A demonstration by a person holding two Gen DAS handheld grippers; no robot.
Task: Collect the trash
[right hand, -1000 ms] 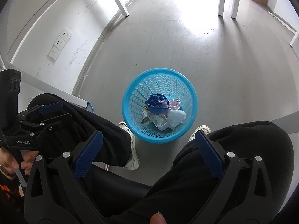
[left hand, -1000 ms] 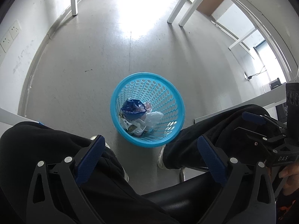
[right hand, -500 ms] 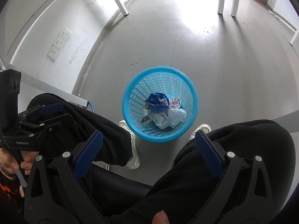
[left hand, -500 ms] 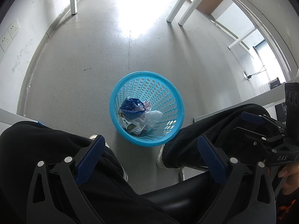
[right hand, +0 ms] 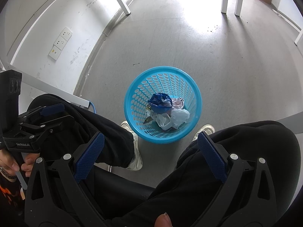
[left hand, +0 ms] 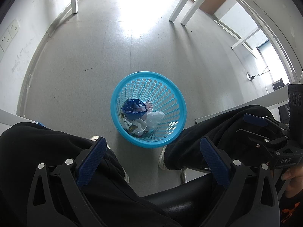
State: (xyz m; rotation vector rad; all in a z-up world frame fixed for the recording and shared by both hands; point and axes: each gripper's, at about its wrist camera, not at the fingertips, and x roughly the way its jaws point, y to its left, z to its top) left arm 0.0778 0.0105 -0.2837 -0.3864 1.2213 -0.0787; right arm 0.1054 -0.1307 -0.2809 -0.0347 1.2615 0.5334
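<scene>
- The left gripper (left hand: 151,147) hangs over the seated person's lap with its blue-padded fingers (left hand: 90,160) spread wide and nothing between them.
- The right gripper (right hand: 149,145) is just as wide, its blue pads (right hand: 212,157) apart and bare, also above the lap.
- Each gripper shows at the edge of the other's view: the right one at the far right of the left wrist view, the left one (right hand: 43,117) at the far left of the right wrist view, held by a hand (right hand: 11,164).
- Under both pairs of fingers lie the person's black trouser legs (left hand: 47,147), knees apart, with white shoes (right hand: 134,151) on the floor.
- The blue basket (left hand: 170,79) stands on the grey floor (left hand: 75,71) between the two feet, ahead of the open fingers and well below them, centred in the gap of each pair.
- Inside the basket lies the trash: a crumpled dark blue wrapper (left hand: 133,106), a white plastic wad (left hand: 154,118) beside it, and printed paper scraps (left hand: 128,125) at the bottom.
- Beyond it, white table legs (left hand: 178,9) stand on the floor, and wall sockets (right hand: 60,41) sit on the white wall to the left.
</scene>
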